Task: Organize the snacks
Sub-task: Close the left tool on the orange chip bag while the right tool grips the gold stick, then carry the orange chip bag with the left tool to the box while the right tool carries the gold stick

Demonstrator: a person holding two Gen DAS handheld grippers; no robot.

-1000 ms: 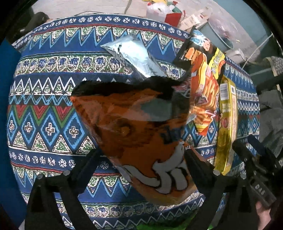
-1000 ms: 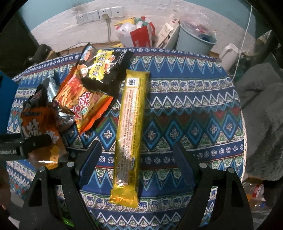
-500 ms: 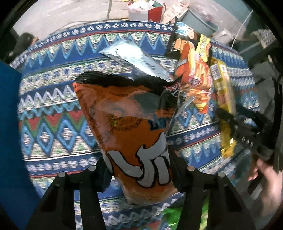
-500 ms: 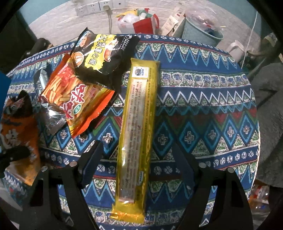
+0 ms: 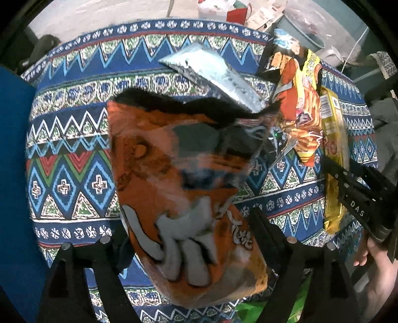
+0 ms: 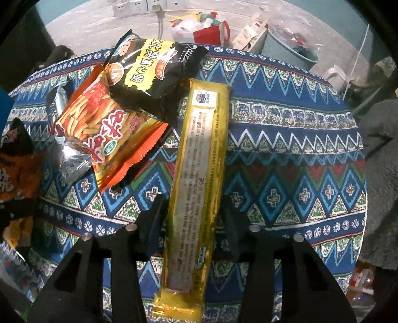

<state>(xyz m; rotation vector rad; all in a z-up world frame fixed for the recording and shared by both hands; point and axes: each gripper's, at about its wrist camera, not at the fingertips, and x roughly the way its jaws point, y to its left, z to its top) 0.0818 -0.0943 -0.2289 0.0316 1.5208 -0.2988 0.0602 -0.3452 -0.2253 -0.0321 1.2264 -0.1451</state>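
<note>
My left gripper (image 5: 189,238) is shut on an orange chip bag (image 5: 179,179) and holds it above the patterned tablecloth (image 5: 69,179). My right gripper (image 6: 192,216) is shut on a long yellow cracker pack (image 6: 199,179), which lies lengthwise on the cloth; it also shows in the left wrist view (image 5: 334,159). Left of it lie an orange fries bag (image 6: 104,134), a black-and-yellow snack bag (image 6: 151,69) overlapping it, and a silver bag (image 6: 67,151) beneath. The orange chip bag (image 6: 15,169) shows at the far left of the right wrist view.
The round table's edge (image 6: 358,174) curves close on the right. Behind the table stand a grey-blue bin (image 6: 288,47), a red bag (image 6: 211,34) and wall sockets (image 6: 139,7). A blue surface (image 5: 12,174) borders the table on the left.
My right gripper moved forward and its fingers closed onto the yellow pack. My left gripper closed on the orange chip bag and lifted it.
</note>
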